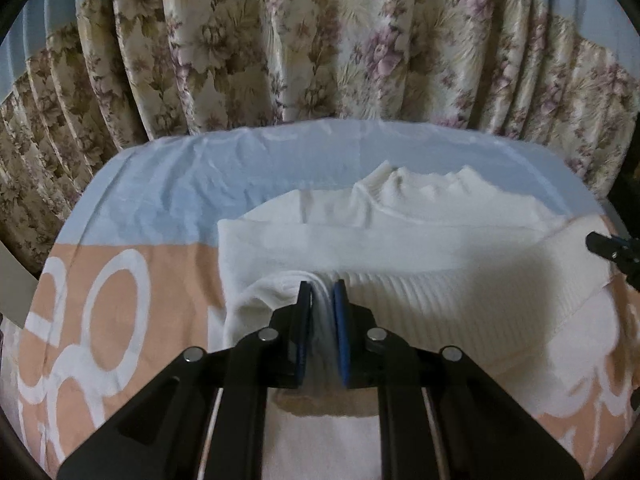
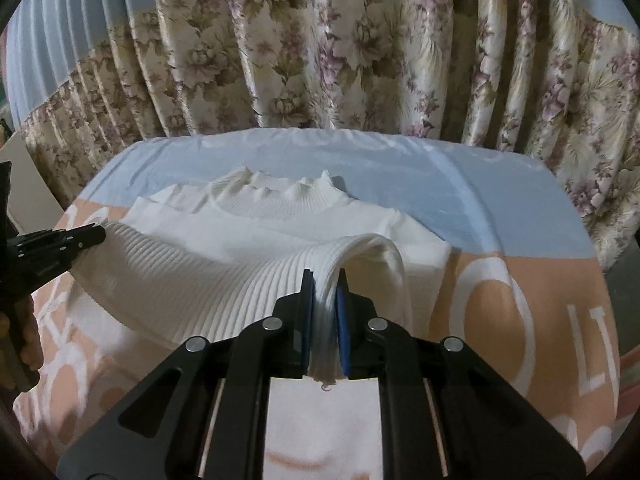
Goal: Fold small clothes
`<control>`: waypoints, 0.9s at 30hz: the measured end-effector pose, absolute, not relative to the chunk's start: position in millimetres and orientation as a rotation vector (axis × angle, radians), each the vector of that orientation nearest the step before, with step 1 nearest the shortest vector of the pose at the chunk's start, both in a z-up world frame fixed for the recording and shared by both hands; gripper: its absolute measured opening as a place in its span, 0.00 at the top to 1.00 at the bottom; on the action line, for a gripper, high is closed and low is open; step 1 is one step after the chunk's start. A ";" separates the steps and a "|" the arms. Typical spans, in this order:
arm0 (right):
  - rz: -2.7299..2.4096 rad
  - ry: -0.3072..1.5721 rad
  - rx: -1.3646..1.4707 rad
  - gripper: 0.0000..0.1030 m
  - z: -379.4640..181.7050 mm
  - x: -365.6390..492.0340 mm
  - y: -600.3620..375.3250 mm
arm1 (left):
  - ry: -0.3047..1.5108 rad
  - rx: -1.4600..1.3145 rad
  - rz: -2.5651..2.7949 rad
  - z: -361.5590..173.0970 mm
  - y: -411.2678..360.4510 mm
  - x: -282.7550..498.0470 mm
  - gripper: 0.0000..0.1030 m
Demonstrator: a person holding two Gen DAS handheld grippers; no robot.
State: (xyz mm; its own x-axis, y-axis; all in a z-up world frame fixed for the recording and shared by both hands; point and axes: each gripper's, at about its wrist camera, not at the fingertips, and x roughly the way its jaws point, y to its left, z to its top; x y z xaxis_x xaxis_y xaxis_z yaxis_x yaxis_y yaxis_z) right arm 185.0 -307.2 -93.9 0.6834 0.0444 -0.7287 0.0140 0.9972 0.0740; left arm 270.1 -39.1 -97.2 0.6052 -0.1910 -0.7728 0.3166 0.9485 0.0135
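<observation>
A white ribbed sweater point(image 1: 400, 220) lies on a table, its high collar toward the curtain; it also shows in the right wrist view point(image 2: 224, 264). My left gripper point(image 1: 323, 286) is shut on the sweater's ribbed bottom hem at its left corner and holds it lifted over the body. My right gripper point(image 2: 325, 276) is shut on the hem at the right corner, also lifted. The right gripper shows at the right edge of the left wrist view point(image 1: 600, 242); the left gripper shows at the left edge of the right wrist view point(image 2: 94, 236).
The table is covered with a blue and peach cloth point(image 1: 132, 280) with white letters point(image 2: 592, 348). A flowered curtain point(image 1: 300, 48) hangs close behind the table's far edge. A hand holds the left gripper's handle point(image 2: 28, 336).
</observation>
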 end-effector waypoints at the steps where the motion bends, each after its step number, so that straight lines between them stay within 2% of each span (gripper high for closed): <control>1: 0.008 0.828 0.084 0.89 -101.4 194.6 -310.1 | 0.879 0.152 -0.295 -101.7 -39.2 274.8 0.88; 10: -0.019 0.887 0.102 0.87 -147.7 214.1 -322.7 | 0.842 0.253 -0.288 -118.0 -51.3 283.1 0.88; 13: -0.012 0.879 0.102 0.86 -151.5 213.5 -323.5 | 0.826 0.292 -0.276 -119.9 -56.4 279.7 0.85; 14: -0.007 0.878 0.111 0.85 -151.4 213.2 -324.5 | 0.827 0.293 -0.278 -119.8 -56.8 280.7 0.81; 15: -0.002 0.878 0.117 0.85 -150.6 213.4 -325.6 | 0.831 0.285 -0.287 -118.3 -55.7 281.6 0.65; 16: 0.005 0.871 0.121 0.81 -148.1 212.2 -326.9 | 0.836 0.268 -0.295 -115.8 -53.2 282.8 0.53; 17: 0.012 0.860 0.122 0.72 -143.9 210.8 -327.9 | 0.834 0.252 -0.301 -112.8 -50.7 283.0 0.36; 20: 0.032 0.798 0.137 0.57 -125.0 198.8 -334.9 | 0.792 0.225 -0.297 -94.8 -39.7 280.5 0.30; 24: 0.018 0.781 0.146 0.56 -110.5 190.8 -346.7 | 0.784 0.205 -0.273 -74.6 -24.0 275.9 0.23; 27: 0.029 0.794 0.158 0.56 -109.1 182.7 -349.6 | 0.817 0.181 -0.299 -70.7 -15.8 263.6 0.23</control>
State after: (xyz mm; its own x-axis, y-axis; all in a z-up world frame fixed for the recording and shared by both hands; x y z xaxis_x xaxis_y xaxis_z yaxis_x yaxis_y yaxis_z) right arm 182.7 -349.6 -109.1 0.7010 0.0854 -0.7081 0.0338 0.9877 0.1525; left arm 263.6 -15.8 -70.7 0.6455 -0.1922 -0.7392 0.3306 0.9428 0.0435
